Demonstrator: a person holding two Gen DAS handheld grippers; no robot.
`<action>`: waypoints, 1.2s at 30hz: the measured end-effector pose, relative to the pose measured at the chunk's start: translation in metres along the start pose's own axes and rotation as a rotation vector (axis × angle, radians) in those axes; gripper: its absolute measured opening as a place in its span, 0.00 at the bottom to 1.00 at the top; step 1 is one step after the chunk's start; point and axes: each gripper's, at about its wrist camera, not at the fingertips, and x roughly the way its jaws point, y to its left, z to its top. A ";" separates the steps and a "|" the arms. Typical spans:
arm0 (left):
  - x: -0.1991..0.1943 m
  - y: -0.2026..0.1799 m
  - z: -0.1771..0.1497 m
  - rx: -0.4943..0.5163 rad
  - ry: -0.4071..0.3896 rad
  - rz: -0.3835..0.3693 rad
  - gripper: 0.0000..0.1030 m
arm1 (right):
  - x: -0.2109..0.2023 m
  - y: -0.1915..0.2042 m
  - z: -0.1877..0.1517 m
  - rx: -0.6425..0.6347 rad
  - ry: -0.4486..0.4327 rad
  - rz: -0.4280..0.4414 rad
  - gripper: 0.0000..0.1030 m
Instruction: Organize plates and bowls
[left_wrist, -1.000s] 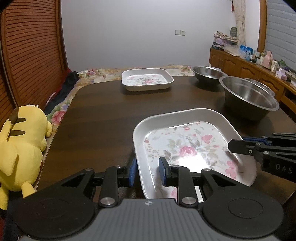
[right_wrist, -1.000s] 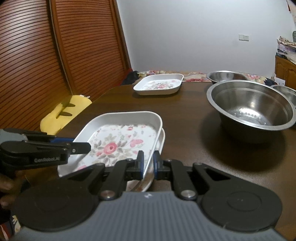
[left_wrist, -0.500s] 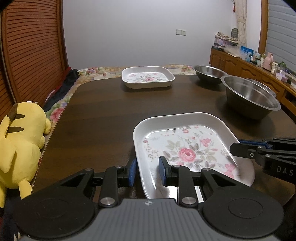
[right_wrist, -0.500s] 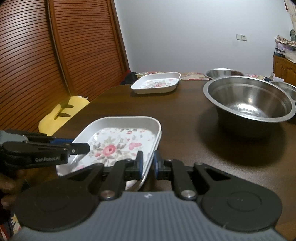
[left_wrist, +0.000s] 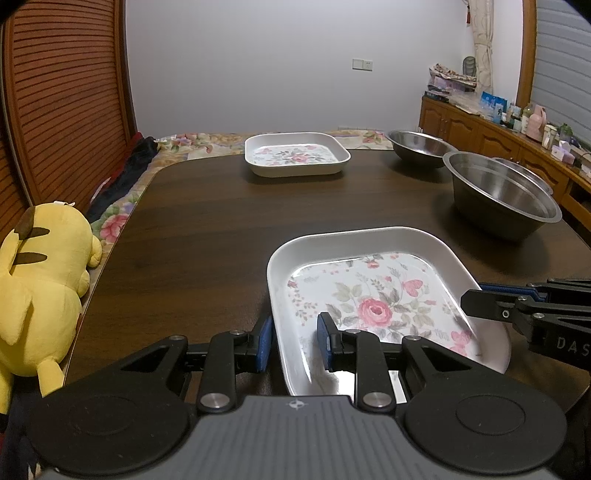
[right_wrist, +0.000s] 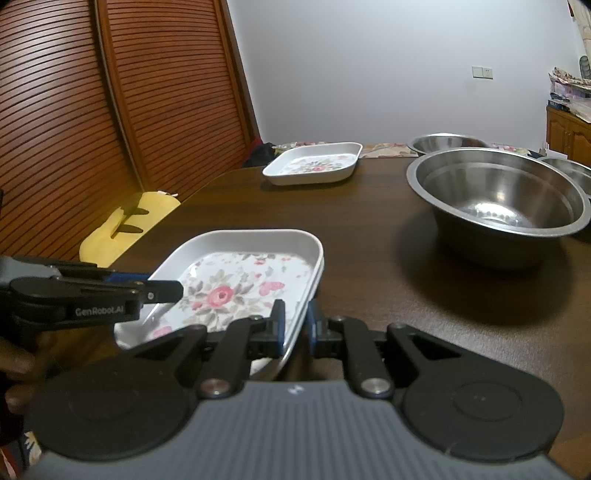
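Note:
A white square plate with a rose print (left_wrist: 373, 280) (right_wrist: 236, 266) lies near the front of the dark table (left_wrist: 207, 229). It nests on a second plate, whose rim (right_wrist: 322, 269) shows just under its right edge. My left gripper (left_wrist: 294, 341) is shut on the plate's left rim, one pad outside and one inside. My right gripper (right_wrist: 295, 325) is shut on the right rim. Each gripper shows from the side in the other's view, the right gripper (left_wrist: 472, 302) and the left gripper (right_wrist: 166, 291). Another floral plate (left_wrist: 297, 153) (right_wrist: 314, 164) sits at the far edge.
A large steel bowl (left_wrist: 502, 195) (right_wrist: 495, 199) stands to the right, with another (left_wrist: 524, 171) behind it and a smaller one (left_wrist: 419, 146) at the far right. A yellow plush toy (left_wrist: 40, 288) lies off the table's left edge. A cluttered sideboard (left_wrist: 480, 133) lines the right wall.
The held floral plate has sunk a little and levelled, settling onto the plate beneath it. Both grippers keep their hold and have hardly moved.

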 end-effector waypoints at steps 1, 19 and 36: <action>-0.001 0.001 0.001 -0.001 -0.004 0.000 0.27 | 0.000 0.000 0.000 0.003 0.000 0.001 0.14; -0.017 0.010 0.064 0.032 -0.126 0.025 0.40 | -0.031 -0.031 0.071 -0.004 -0.112 -0.006 0.14; 0.035 0.034 0.125 0.050 -0.135 0.017 0.55 | 0.017 -0.033 0.126 -0.081 -0.038 0.013 0.46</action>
